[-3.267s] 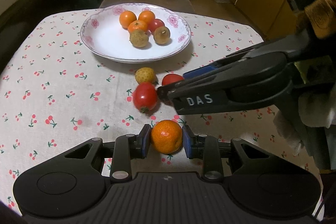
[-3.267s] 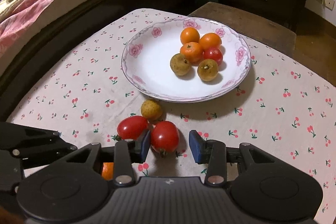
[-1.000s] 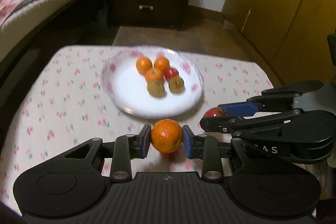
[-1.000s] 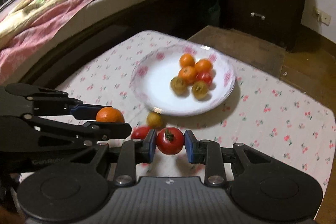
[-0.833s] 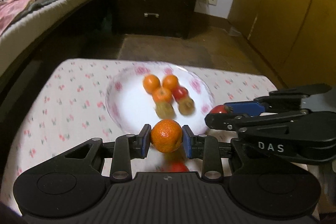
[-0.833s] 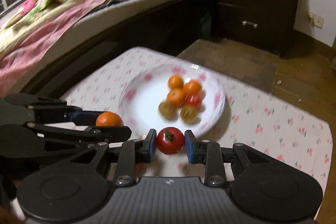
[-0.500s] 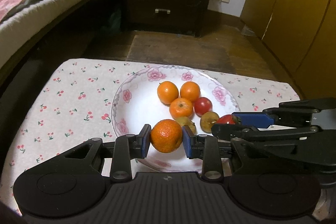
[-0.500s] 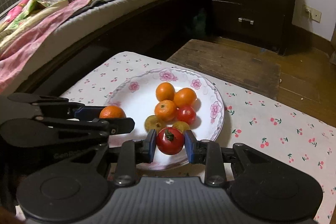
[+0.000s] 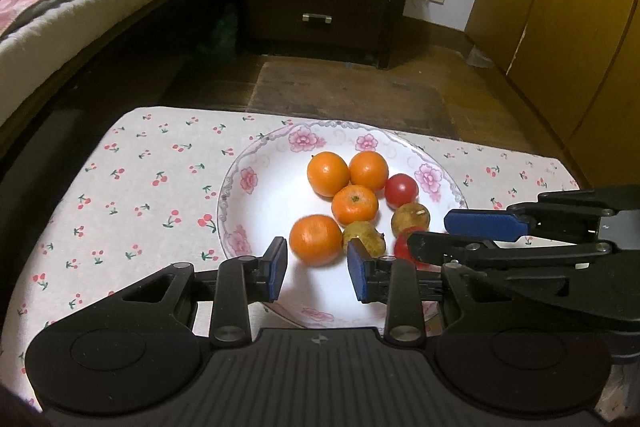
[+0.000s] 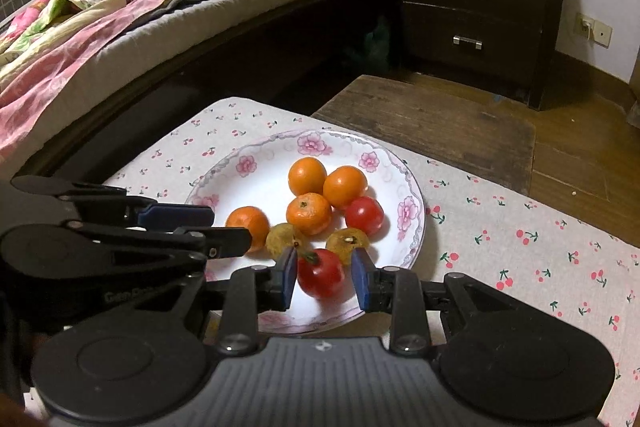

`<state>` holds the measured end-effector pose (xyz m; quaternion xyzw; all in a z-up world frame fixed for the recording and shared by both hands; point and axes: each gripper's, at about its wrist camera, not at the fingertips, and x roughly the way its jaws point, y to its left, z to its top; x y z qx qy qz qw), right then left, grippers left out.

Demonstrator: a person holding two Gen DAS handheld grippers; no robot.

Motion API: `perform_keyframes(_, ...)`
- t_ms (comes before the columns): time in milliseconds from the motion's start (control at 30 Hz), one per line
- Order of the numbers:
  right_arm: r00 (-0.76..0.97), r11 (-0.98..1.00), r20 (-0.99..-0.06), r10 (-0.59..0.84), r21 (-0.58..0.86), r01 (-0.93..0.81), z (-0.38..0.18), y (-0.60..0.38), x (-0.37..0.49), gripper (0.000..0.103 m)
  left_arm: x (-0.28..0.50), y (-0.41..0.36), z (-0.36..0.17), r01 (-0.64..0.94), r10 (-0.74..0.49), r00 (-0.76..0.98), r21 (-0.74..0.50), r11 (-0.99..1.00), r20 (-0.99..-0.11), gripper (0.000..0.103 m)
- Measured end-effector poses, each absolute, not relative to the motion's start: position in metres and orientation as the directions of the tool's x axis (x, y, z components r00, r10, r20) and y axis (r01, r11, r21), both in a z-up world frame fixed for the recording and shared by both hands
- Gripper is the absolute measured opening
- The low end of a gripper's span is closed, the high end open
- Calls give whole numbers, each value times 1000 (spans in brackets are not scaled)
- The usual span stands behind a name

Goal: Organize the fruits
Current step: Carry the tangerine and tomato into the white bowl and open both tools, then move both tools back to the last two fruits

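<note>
A table under a cherry-print tablecloth (image 9: pixel 152 187) carries one flowered plate (image 9: pixel 248 183) of fruit.

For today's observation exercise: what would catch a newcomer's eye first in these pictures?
First, the flowered plate heaped with fruit on the cherry-print tablecloth. Next, both grippers open over it: an orange between the left gripper fingers, a red tomato between the right gripper fingers.
</note>
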<state>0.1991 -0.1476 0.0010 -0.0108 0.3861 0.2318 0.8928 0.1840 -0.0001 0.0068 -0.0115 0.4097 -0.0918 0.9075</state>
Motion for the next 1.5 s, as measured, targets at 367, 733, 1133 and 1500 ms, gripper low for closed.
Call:
perform_keyframes(367, 642, 911, -659, 393, 181, -371, 22, -164, 185, 43, 163, 7, 24, 156, -194, 661, -121, 980, -725, 45)
perform_keyframes(733, 610, 890, -663, 433, 210, -404, 29, -165, 151, 43, 111, -12, 5, 212, -238, 589, -137, 968, -772, 44)
perform_keyframes(1133, 513, 873, -726, 459, 262, -410, 8, -150, 148, 43, 111, -20, -22, 220, -224, 561, -117, 968, -797, 35)
perform_keyframes(1500, 473, 859, -748, 466, 254, -446, -19, -124, 149, 44, 94, 3, -20, 226, -227, 555, -117, 967, -800, 35)
